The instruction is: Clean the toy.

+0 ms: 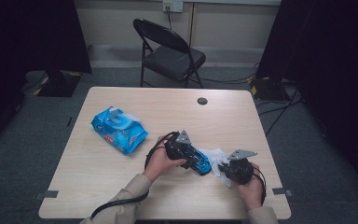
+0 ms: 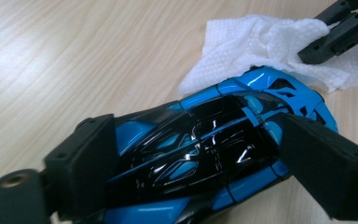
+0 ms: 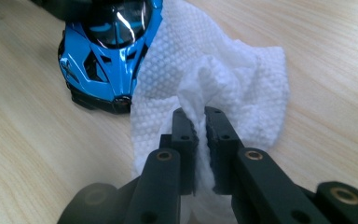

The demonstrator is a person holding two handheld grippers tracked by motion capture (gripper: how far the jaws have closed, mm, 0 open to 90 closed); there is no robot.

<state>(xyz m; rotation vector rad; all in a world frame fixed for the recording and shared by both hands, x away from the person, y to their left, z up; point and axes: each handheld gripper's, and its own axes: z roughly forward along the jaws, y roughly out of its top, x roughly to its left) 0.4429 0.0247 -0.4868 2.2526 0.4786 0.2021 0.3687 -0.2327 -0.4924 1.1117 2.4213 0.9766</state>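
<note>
A blue and black toy car (image 1: 200,162) lies on the wooden table (image 1: 177,112), its nose toward the right. My left gripper (image 1: 193,157) is shut on it: in the left gripper view the two black pads (image 2: 86,158) press against both sides of the car (image 2: 205,140). A crumpled white wipe (image 1: 214,155) lies on the table just past the car's nose. My right gripper (image 1: 222,166) is shut on that wipe (image 3: 223,74), pinching a fold between its fingertips (image 3: 200,116). In the right gripper view the car's front (image 3: 109,51) sits against the wipe's left edge.
A blue pack of wet wipes (image 1: 119,129) with its lid flipped up lies on the left half of the table. A round cable hole (image 1: 202,101) sits near the far edge. A black folding chair (image 1: 170,53) stands behind the table.
</note>
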